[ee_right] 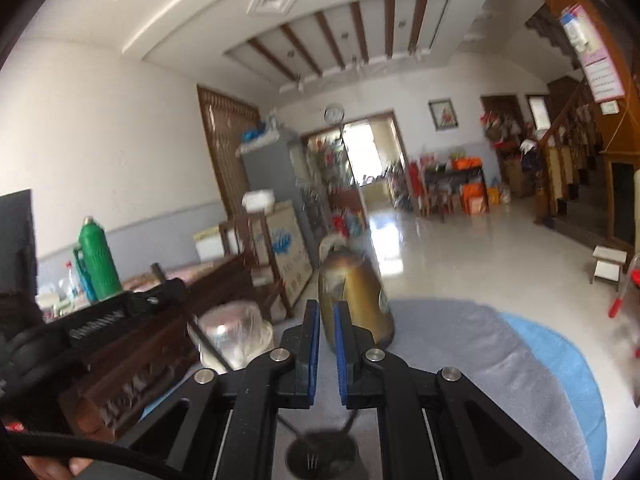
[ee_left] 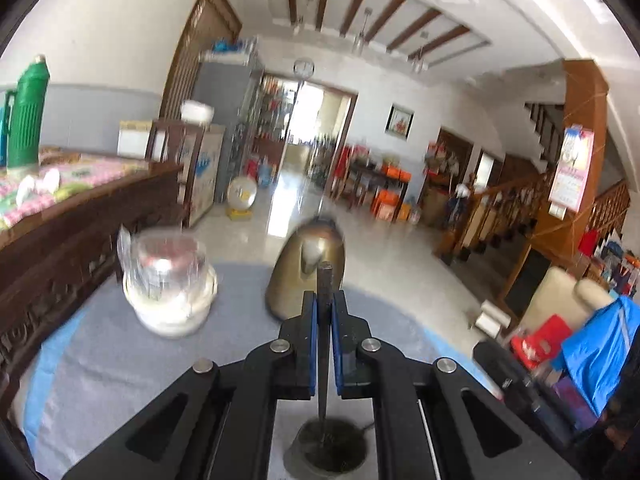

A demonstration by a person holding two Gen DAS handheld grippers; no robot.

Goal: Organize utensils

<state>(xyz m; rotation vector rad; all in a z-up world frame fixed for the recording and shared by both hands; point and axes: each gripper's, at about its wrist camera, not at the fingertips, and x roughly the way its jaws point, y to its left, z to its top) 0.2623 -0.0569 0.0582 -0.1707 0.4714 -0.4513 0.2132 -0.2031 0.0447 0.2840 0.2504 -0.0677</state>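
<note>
My left gripper (ee_left: 324, 300) is shut on a dark utensil handle (ee_left: 324, 280) that stands upright between the blue pads; its lower end reaches down into a round dark holder cup (ee_left: 326, 446) on the grey-blue table mat (ee_left: 100, 360). My right gripper (ee_right: 327, 312) has its jaws nearly together with a narrow gap and nothing between them. The same holder cup (ee_right: 322, 456), with thin tines visible inside, sits just below the right gripper. The left gripper's body (ee_right: 120, 312) shows at the left of the right wrist view.
A gold-brown kettle (ee_left: 306, 276) stands on the mat just beyond both grippers, also in the right wrist view (ee_right: 356, 300). A plastic-wrapped white container (ee_left: 170, 284) sits left of it. A carved wooden bench (ee_left: 60, 240) with a green thermos (ee_left: 28, 112) lines the left side.
</note>
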